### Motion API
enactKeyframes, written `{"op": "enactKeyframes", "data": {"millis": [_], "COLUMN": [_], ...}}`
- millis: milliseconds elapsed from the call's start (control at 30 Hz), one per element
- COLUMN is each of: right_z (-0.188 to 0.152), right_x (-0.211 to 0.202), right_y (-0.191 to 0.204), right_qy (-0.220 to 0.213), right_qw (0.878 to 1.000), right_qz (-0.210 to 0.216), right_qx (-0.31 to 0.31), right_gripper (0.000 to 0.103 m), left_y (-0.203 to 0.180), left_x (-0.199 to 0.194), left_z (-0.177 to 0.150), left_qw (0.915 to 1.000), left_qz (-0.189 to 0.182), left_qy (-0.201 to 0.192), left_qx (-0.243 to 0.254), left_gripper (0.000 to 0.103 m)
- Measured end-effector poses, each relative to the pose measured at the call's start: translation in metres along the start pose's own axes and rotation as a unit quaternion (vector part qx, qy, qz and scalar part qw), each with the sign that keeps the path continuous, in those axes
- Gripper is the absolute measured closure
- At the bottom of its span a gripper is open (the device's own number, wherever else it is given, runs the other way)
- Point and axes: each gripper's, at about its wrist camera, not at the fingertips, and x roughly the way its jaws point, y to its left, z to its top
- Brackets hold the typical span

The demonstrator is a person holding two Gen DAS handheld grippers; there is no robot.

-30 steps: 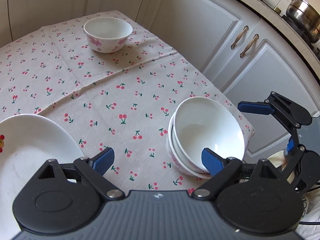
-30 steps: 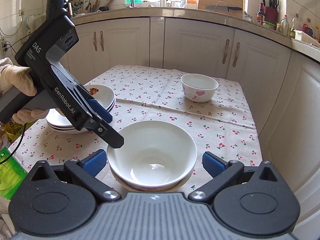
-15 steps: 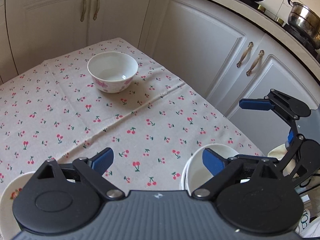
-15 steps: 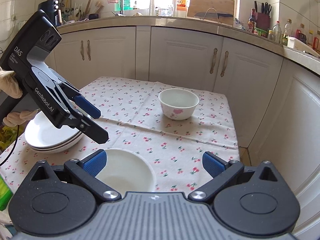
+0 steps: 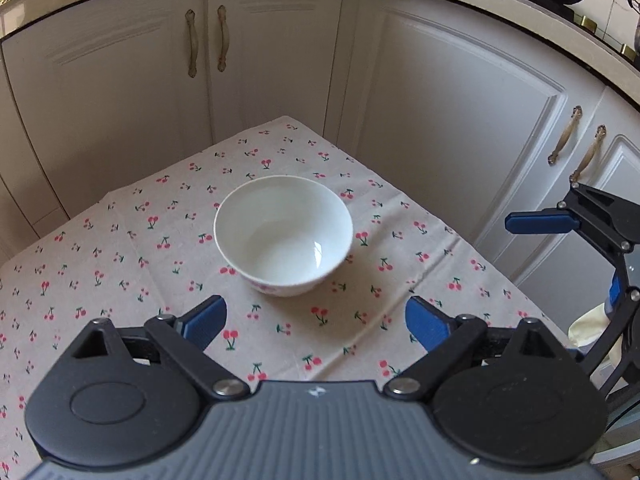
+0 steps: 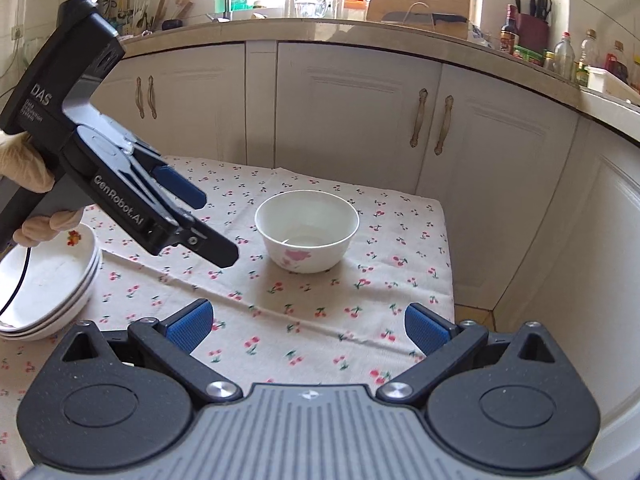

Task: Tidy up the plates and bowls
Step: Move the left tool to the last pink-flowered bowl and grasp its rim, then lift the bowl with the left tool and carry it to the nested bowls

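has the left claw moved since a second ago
Yes. In the right wrist view the left claw hung over the wide near bowls; now it sits farther up the tablecloth, nearer the flowered bowl, jaws just opening, nothing between.

The bowl (image 6: 307, 230) ahead of the right gripper's blue-padded fingers (image 6: 188, 323) is white, with a pink flower printed on its outer wall. The tablecloth (image 6: 320, 320) under and between those fingers is beige, scattered with small red cherries on green stems. Left of the fingers, the stacked plates (image 6: 52, 284) are white, the top one carrying a red and yellow motif near its rim. Beyond the fingertips, the cabinet doors (image 6: 352, 120) are cream with bronze-coloured handles.
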Motion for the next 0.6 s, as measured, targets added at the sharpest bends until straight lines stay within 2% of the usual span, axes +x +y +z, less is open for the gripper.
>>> {"op": "enactKeyframes", "data": {"millis": [267, 600], "right_z": [0.012, 0.022], "right_x": [0.055, 0.105], "right_y": [-0.017, -0.018], "right_qy": [0.012, 0.006], "right_qw": [0.999, 0.997], "right_qz": [0.035, 0.054], "right_qx": [-0.014, -0.05], "right_gripper": [0.0, 0.001], "left_y": [0.02, 0.049], "left_x": [0.035, 0.067], "left_z": [0.027, 0.045], "left_qw": [0.9999, 0.9991], "left_qz": [0.012, -0.015], "left_qy": [0.003, 0.027], "left_qx": [0.001, -0.028], "left_gripper": [0.007, 0.009]}}
